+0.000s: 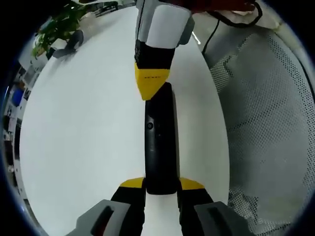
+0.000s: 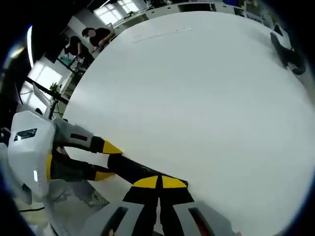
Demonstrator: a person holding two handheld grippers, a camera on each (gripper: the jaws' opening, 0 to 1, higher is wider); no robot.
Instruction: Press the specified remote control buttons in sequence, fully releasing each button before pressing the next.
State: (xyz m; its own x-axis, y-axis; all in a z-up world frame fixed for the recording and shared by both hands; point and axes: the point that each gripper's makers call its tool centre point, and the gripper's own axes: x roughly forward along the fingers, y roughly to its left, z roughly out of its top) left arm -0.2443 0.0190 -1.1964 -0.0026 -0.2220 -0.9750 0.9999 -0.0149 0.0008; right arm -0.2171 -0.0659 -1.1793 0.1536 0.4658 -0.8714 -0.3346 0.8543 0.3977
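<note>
Black and slim, the remote control [image 1: 160, 142] sits clamped at its near end in the left gripper [image 1: 161, 186] above the white desk [image 1: 83, 123]. With jaws together, the right gripper [image 2: 160, 183] presses its far end. Pushing off-centre there could, I judge, lever the remote loose or hit a neighbouring button.

A big white tabletop [image 2: 206, 88] in a bright room.
A green plant [image 1: 51, 27] stands at its far edge, a mesh chair [image 1: 275, 123] beside it, and windows [image 2: 115, 10] shine behind.
</note>
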